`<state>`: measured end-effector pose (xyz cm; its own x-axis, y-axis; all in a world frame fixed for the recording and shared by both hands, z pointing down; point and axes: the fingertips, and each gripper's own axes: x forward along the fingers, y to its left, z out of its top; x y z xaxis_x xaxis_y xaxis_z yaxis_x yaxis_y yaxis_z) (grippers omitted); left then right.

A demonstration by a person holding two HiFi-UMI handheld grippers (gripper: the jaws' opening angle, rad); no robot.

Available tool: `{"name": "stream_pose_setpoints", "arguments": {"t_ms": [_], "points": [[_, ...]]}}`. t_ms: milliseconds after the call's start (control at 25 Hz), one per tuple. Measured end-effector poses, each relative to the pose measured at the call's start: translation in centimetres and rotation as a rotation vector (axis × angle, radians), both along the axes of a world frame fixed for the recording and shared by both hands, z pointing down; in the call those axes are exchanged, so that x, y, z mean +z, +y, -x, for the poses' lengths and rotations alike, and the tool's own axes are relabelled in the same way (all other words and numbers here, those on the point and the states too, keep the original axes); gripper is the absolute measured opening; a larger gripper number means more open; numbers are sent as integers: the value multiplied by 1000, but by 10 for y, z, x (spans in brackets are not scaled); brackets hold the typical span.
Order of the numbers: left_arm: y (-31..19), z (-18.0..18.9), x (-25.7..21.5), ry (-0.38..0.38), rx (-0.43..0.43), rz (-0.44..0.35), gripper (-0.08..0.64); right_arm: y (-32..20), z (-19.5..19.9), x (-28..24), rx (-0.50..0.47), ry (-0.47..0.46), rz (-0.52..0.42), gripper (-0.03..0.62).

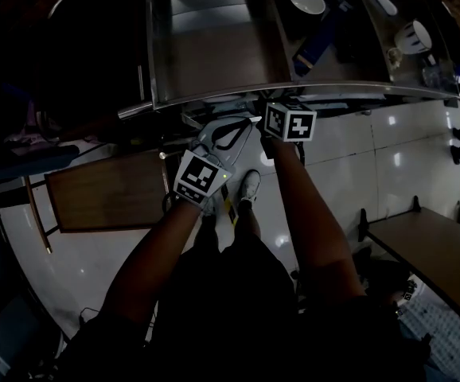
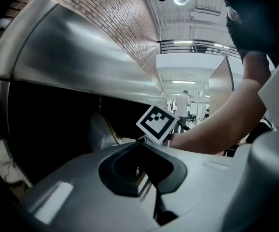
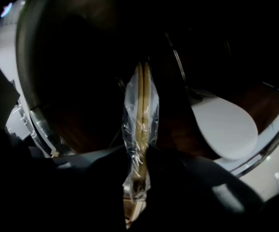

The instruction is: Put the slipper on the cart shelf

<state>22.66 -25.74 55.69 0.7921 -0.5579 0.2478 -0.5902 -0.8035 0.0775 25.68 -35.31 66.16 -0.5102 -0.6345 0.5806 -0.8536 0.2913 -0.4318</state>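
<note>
One left gripper [image 1: 228, 134], one right gripper [image 3: 137, 181], one cart [image 1: 214, 62], one bowl [image 1: 306, 1], one wrapped slipper [image 3: 139, 115].

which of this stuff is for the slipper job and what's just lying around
Job: wrapped slipper, gripped in the right tool; cart.
Lying about: bowl, cup, blue pack on the cart top; wooden table.

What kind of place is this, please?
Probably a large indoor hall, perhaps in a hotel or commercial building. A steel service cart stands on a glossy tiled floor, and a high brick wall and an upper-floor railing show beyond.
</note>
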Motion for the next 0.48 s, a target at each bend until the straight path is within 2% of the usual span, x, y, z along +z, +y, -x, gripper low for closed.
{"name": "stream_pose_setpoints", "arguments": {"t_ms": [80, 200, 360, 480], "points": [[1, 0, 4, 1, -4, 8, 5, -11, -4, 3, 3, 21, -23, 62], [3, 2, 12, -4, -5, -2, 5, -25, -7, -3, 7, 68, -106, 84], [4, 5, 17, -9, -8, -4, 5, -34, -12, -4, 37, 119, -180, 227], [4, 7, 18, -10, -11, -2, 5, -32, -15, -4, 42, 143, -216, 241]]}}
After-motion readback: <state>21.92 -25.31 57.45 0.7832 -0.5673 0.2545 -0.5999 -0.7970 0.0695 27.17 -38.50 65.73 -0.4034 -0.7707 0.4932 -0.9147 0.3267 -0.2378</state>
